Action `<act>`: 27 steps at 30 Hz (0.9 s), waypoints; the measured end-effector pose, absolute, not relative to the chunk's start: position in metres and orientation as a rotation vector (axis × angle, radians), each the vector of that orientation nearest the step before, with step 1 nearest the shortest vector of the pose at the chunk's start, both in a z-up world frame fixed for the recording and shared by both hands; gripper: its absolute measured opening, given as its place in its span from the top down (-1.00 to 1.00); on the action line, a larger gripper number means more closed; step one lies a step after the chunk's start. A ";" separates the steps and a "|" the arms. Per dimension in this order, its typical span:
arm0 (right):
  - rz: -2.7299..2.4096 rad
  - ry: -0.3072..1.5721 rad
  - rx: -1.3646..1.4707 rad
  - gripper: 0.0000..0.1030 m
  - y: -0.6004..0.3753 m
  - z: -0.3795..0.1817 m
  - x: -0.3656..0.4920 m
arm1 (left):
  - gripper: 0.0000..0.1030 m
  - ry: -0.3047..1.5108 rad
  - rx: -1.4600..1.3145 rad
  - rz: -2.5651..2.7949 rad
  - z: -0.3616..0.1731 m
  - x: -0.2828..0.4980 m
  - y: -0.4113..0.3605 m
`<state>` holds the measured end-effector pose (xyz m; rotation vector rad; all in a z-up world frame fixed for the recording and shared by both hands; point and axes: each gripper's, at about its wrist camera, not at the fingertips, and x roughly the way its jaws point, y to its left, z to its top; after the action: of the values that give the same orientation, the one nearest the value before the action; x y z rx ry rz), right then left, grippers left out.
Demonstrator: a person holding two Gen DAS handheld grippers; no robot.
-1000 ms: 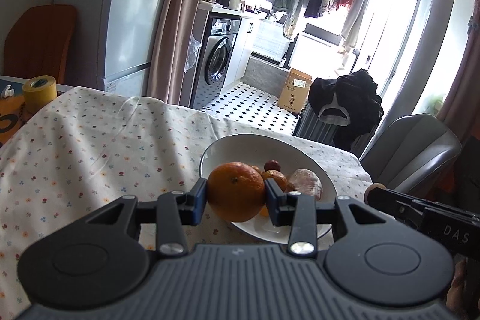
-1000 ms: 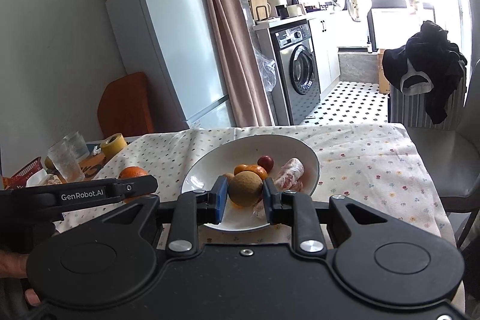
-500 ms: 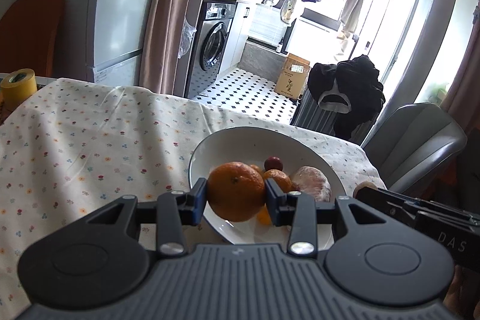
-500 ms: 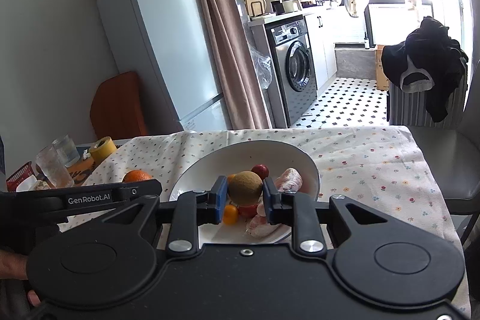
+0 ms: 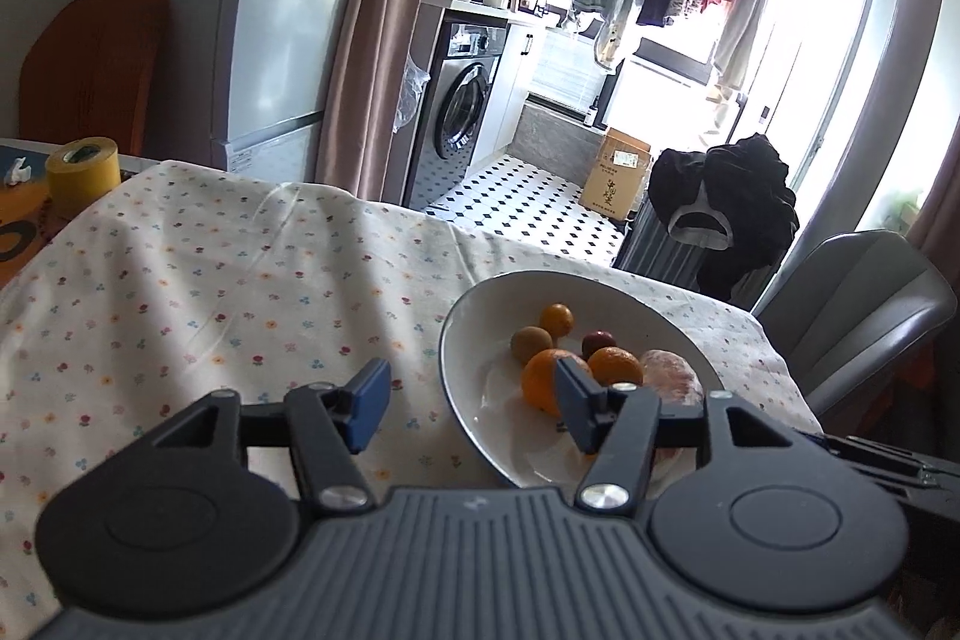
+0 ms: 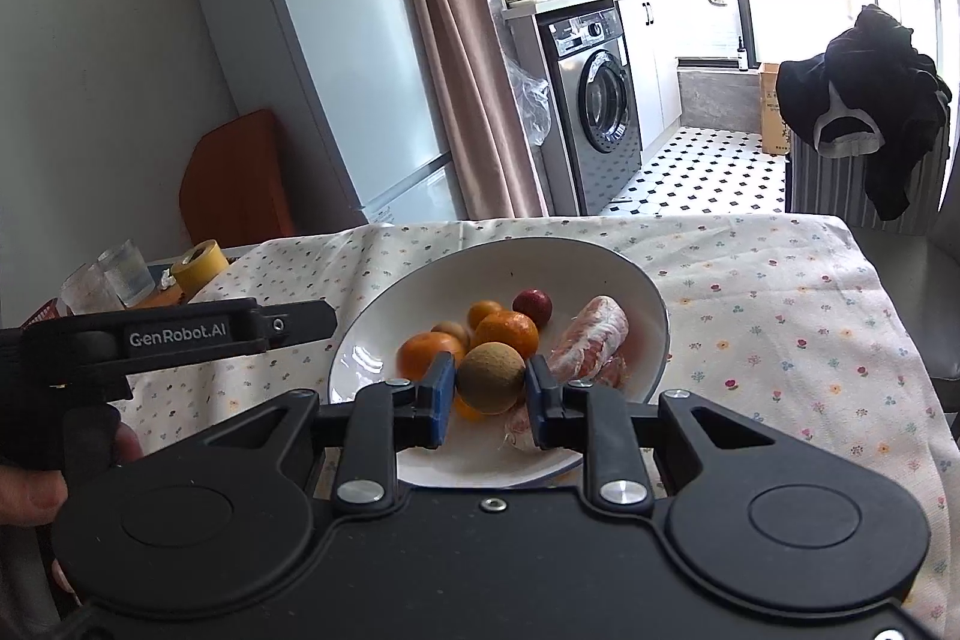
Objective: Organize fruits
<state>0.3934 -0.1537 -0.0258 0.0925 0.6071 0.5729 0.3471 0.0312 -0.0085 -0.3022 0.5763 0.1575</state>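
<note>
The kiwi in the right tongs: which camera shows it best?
The right wrist view: the kiwi sits centred and close, pinched between the right tongs over the white bowl. The left wrist view does not show this kiwi at all, only the open left tongs and fruit lying in the bowl.

The bowl (image 6: pixel 651 316) is white with a dark rim. Inside it lie bright orange fruits (image 6: pixel 507 333), a dark red one (image 6: pixel 531 305), a tan-brown one (image 5: pixel 531 343) and a pinkish peeled piece (image 6: pixel 591 337). Under the bowl the tablecloth (image 5: pixel 180 292) is cream, sprinkled with tiny red, blue and yellow flowers. Left of the bowl stands a yellow tape roll (image 5: pixel 81 173). Beyond the bowl the floor (image 6: pixel 708 175) is white with black diamonds.
</note>
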 end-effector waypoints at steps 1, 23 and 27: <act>0.574 0.608 0.092 0.54 -0.152 -0.026 0.393 | -0.20 0.576 -0.303 0.161 -0.009 0.343 0.033; 0.579 0.583 0.092 -0.15 -0.152 -0.021 0.347 | -0.80 0.573 -0.355 0.209 -0.013 0.276 0.043; 0.577 0.584 0.100 -0.20 -0.158 -0.021 0.334 | -0.83 0.574 -0.350 0.201 -0.011 0.265 0.040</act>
<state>0.3339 -0.1576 -0.0214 0.1001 0.5840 0.5767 0.2647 0.0400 -0.0106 -0.3496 0.5741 0.2010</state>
